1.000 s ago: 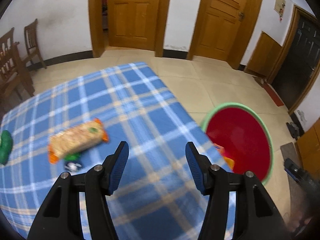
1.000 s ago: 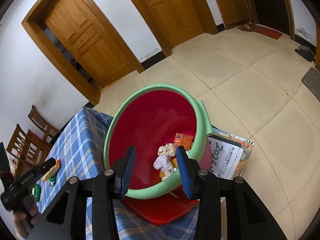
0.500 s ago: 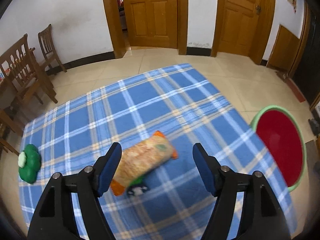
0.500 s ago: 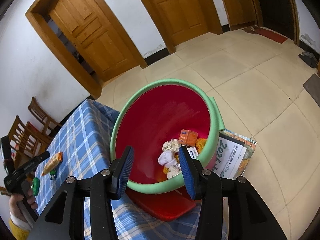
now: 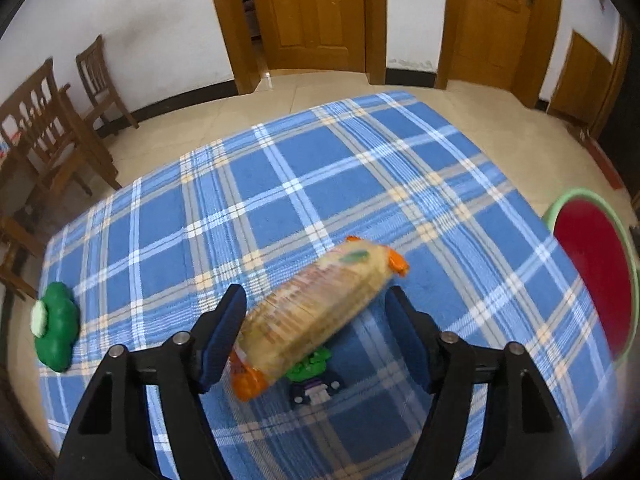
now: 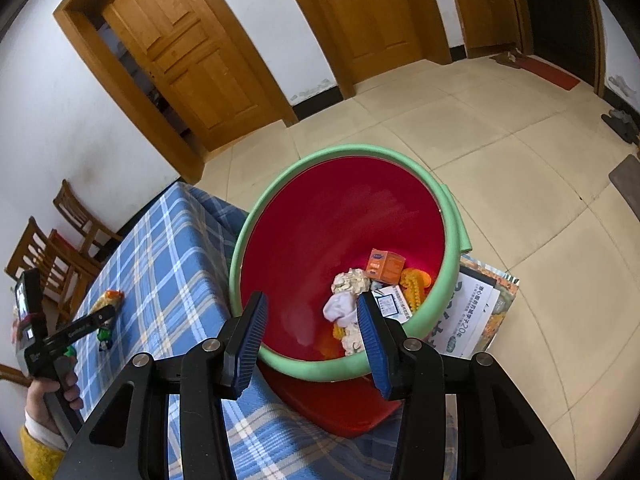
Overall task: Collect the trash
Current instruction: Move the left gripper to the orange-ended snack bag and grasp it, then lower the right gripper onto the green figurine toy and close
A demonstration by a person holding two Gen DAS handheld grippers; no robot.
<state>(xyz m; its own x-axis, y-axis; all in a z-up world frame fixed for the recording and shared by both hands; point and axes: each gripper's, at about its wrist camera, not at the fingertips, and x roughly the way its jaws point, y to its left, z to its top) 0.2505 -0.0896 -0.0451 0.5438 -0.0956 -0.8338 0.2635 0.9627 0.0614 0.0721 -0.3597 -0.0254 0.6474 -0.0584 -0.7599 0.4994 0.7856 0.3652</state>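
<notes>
Blue-plaid table (image 5: 304, 184), tiled floor and wooden doors behind. Nearest, left hand-held gripper (image 5: 316, 332) spread wide, empty, straddling the biscuit packet (image 5: 316, 316) without visible contact. Packet's long axis run from 7 o'clock to 1 o'clock, so skewed to the jaw line rather than square across it; blurred. Just beneath its near end, at 6 o'clock, a small green-and-black wrapper (image 5: 314, 374). Farther off at 9 o'clock, a green toy (image 5: 56, 326) near the table edge. Red bin with green rim (image 5: 592, 276) out at 3 o'clock. Right hand-held gripper (image 6: 312, 340) likewise open and empty, hung over that bin, well apart from the packet. Left clearly the nearer one; a slight twist probably needed to close across the short axis.
</notes>
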